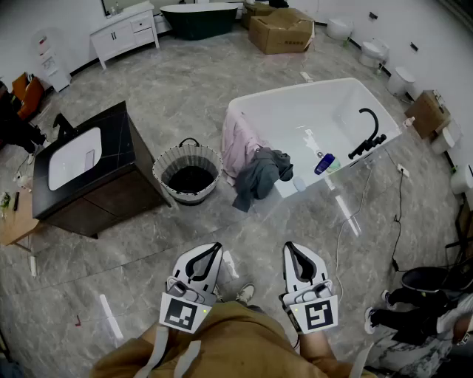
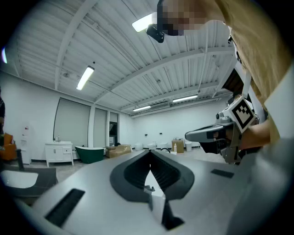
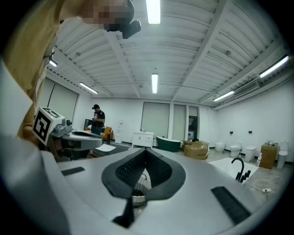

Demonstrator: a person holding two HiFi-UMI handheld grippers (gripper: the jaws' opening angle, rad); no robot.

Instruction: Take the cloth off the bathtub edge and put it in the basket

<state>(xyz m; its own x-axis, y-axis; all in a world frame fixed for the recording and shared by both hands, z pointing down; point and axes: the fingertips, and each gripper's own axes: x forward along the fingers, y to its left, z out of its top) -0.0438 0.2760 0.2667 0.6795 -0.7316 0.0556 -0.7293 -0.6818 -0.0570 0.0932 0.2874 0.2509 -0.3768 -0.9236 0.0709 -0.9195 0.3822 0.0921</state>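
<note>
A pink cloth [image 1: 239,145] and a grey cloth [image 1: 261,175] hang over the near left edge of the white bathtub [image 1: 295,103]. A round pleated basket [image 1: 188,173] with a dark inside stands on the floor left of the tub. My left gripper [image 1: 212,251] and right gripper [image 1: 291,249] are held level near my body, well short of the cloths and basket. Both are shut with nothing between the jaws. In the left gripper view the tips of the left gripper [image 2: 150,153] meet. Through the right gripper [image 3: 146,151] I glimpse the basket [image 3: 140,181].
A dark vanity with a white sink [image 1: 83,167] stands left of the basket. A black faucet [image 1: 367,134] and bottles sit in the tub. Cardboard boxes [image 1: 281,29], a dark green tub [image 1: 196,18] and toilets line the back. A cable [image 1: 397,214] lies at right. A person [image 3: 97,118] stands far off.
</note>
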